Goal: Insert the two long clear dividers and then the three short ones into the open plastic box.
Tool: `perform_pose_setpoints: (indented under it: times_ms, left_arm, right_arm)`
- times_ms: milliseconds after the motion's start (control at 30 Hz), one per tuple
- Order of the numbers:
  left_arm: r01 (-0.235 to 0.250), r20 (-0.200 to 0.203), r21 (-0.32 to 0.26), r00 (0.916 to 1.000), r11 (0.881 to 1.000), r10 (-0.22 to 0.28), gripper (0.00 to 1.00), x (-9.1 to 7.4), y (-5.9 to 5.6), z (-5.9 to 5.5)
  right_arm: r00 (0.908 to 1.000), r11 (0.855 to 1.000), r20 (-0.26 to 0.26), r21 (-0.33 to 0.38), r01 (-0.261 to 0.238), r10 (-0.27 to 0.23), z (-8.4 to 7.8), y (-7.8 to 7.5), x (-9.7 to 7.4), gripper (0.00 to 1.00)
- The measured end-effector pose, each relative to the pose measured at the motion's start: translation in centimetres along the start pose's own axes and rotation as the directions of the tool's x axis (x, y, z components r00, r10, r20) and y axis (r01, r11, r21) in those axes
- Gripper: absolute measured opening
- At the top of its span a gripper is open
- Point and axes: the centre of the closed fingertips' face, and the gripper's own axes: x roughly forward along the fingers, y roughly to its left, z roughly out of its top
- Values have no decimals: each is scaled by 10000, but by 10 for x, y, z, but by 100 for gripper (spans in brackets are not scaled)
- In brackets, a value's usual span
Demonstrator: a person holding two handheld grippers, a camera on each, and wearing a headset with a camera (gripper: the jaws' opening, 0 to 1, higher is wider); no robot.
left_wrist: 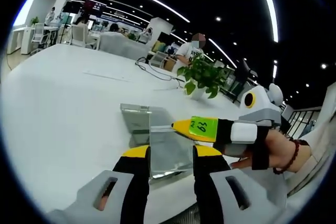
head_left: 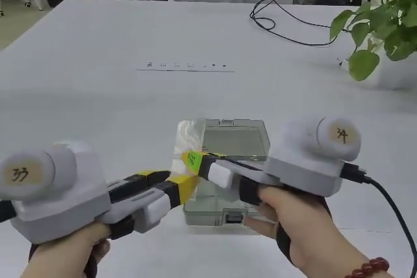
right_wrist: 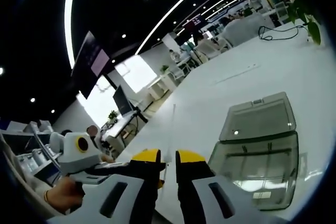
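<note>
Right gripper [right_wrist: 167, 157] pinches the clear divider [left_wrist: 168, 142] edge-on; left gripper [left_wrist: 172, 153] brackets it, grip unclear; keep it upright, lower lengthwise into the near box [head_left: 203, 217]

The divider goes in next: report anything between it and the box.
Nothing visible does. The right gripper holds the clear divider upright by the left edge of the open box; the lid lies folded back.
</note>
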Motion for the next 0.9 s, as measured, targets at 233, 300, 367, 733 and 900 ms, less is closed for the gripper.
perform_pose_setpoints:
  times_ms: [233, 300, 367, 733, 900]
  left_arm:
    - [-82, -141, 150, 9999, 9999, 84, 30, 5, 2, -3]
    - [-130, -186, 154, 9997, 9998, 133, 30, 6, 3, -4]
    - [-136, -220, 151, 9997, 9998, 139, 30, 8, 4, -5]
    - [-65, -540, 1373, 9984, 9905, 141, 36, 10, -3, -9]
    - [16, -919, 2409, 9955, 9705, 212, 46, 8, -4, -16]
  right_arm:
    - [9986, 9965, -247, 687, 484, -468, -4, -8, 1, 7]
    - [9983, 9960, -262, 718, 535, -517, -5, -10, 2, 7]
    - [9980, 9959, -245, 671, 601, -586, -5, -11, 1, 7]
    - [9955, 9907, -365, 1015, 905, -872, -1, -18, -3, 6]
    - [9858, 9780, -822, 1377, 1566, -1463, 0, -34, -11, 6]
